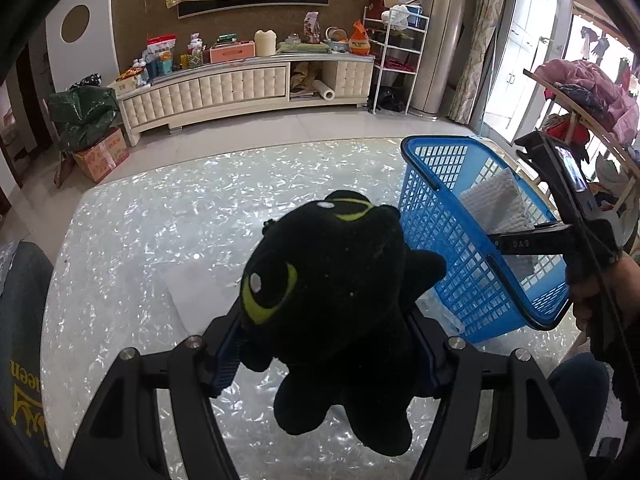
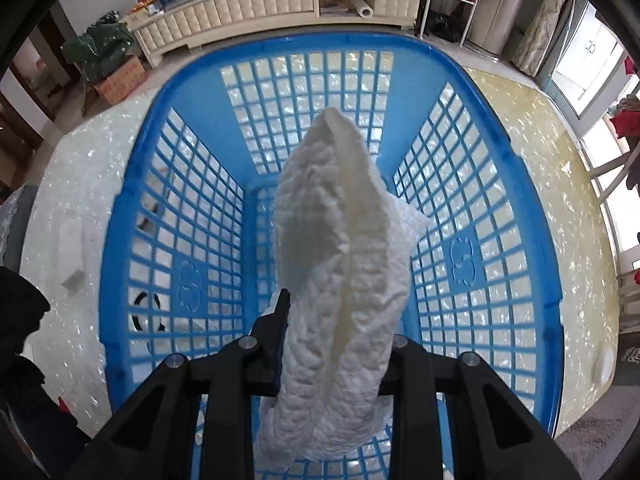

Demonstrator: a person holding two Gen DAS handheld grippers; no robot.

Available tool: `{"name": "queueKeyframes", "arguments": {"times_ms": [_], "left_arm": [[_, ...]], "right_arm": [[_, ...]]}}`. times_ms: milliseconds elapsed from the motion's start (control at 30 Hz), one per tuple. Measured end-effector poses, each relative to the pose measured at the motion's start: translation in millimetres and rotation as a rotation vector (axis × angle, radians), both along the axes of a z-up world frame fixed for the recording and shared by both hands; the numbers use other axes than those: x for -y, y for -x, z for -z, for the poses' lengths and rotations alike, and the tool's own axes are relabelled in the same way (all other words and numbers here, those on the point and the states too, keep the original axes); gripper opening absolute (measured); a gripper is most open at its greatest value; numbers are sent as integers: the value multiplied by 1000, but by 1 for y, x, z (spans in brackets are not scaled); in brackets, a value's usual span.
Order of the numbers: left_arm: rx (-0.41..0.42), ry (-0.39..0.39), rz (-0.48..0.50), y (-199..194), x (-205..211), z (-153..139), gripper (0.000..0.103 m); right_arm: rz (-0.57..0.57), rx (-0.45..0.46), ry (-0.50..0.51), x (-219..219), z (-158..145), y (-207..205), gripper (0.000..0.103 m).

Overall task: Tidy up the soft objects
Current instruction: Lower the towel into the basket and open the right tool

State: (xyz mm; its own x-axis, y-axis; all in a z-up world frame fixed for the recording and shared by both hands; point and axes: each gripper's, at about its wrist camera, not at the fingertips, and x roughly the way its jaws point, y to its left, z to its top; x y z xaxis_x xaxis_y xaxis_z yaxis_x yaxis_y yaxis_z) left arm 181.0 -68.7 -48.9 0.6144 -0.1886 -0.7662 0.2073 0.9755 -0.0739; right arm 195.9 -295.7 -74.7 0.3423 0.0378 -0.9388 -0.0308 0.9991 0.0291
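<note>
A black plush toy [image 1: 336, 288] with green eyes hangs over the pearly table, squeezed between the blue pads of my left gripper [image 1: 326, 344]. To its right stands a blue lattice basket [image 1: 436, 216]. My right gripper [image 2: 334, 332] points down into that basket [image 2: 192, 216], shut on a white quilted cloth [image 2: 340, 264] that droops past the fingers. In the left wrist view the right gripper [image 1: 520, 242] reaches over the basket's rim with the white cloth [image 1: 494, 200] in it. The right gripper's right finger is hidden behind the cloth.
The table [image 1: 160, 216] has a shiny white surface; a white scrap [image 2: 74, 276] lies on it left of the basket. A person's hand [image 1: 600, 292] grips the right tool. Beyond the table stand a cream cabinet [image 1: 224, 88], a cardboard box [image 1: 102, 156] and a white rack [image 1: 394, 60].
</note>
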Motion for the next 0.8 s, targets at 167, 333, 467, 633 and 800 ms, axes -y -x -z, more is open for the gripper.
{"name": "queueKeyframes", "arguments": {"times_ms": [167, 333, 467, 633, 800], "left_arm": [[-2, 5, 13, -2, 1, 2, 68], [-9, 12, -23, -2, -5, 2, 68], [-3, 17, -33, 1, -10, -1, 68], [3, 30, -27, 7, -12, -5, 68], [14, 47, -14, 14, -16, -9, 68]], "right_arm": [[3, -33, 9, -3, -2, 0, 37], [28, -40, 1, 2, -10, 0, 72], [71, -35, 19, 7, -13, 3, 77], [120, -30, 41, 8, -15, 13, 85], [141, -25, 70, 4, -22, 20, 88]]}}
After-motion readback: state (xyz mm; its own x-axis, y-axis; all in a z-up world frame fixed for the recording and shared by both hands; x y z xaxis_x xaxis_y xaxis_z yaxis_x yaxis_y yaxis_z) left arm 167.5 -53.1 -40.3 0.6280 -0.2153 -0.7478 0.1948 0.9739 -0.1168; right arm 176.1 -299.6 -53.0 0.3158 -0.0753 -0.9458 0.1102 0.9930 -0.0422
